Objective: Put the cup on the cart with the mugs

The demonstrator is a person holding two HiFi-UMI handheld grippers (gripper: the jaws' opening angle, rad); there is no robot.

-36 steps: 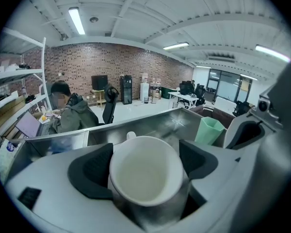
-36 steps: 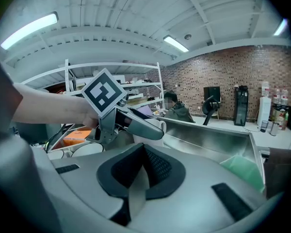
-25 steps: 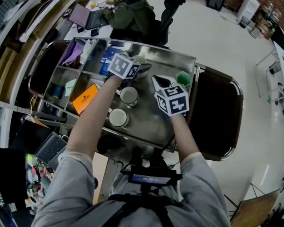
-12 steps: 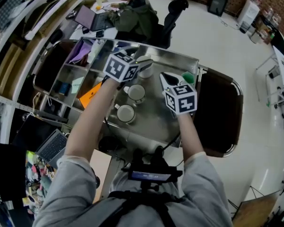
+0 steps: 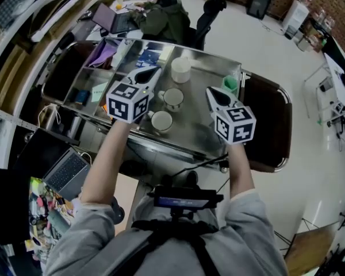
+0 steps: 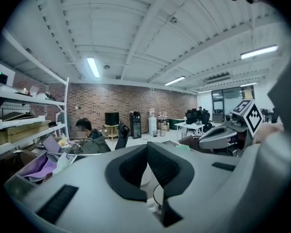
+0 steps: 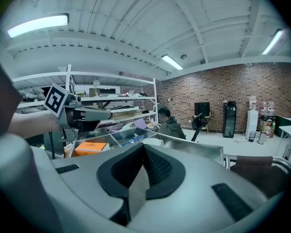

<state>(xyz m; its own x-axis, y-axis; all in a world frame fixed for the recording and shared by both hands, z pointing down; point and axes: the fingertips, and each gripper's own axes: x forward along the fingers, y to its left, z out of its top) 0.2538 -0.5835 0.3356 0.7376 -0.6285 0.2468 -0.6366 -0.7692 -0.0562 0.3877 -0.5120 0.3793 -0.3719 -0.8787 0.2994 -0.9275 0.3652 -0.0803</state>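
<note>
A white cup (image 5: 180, 69) stands upright on the steel cart top (image 5: 210, 134), at its far side. Two white mugs (image 5: 173, 98) (image 5: 161, 120) stand just nearer than it. My left gripper (image 5: 152, 72) hovers left of the cup and clear of it, shut with nothing between its pads (image 6: 147, 147). My right gripper (image 5: 214, 93) hangs to the right of the mugs, also shut and empty (image 7: 143, 152). Each gripper shows in the other's view: the right gripper (image 6: 214, 137) and the left gripper (image 7: 93, 114).
The cart's left bins hold a purple cloth (image 5: 103, 53), a blue book (image 5: 155, 53) and an orange box (image 7: 89, 148). A green item (image 5: 230, 84) sits at the cart's right edge. A brown chair (image 5: 270, 125) stands on the right, and a person (image 5: 161, 16) sits beyond the cart.
The left gripper has drawn back from the cup toward me and its jaws have closed. The cup stays on the cart. The right gripper has also pulled back slightly.
</note>
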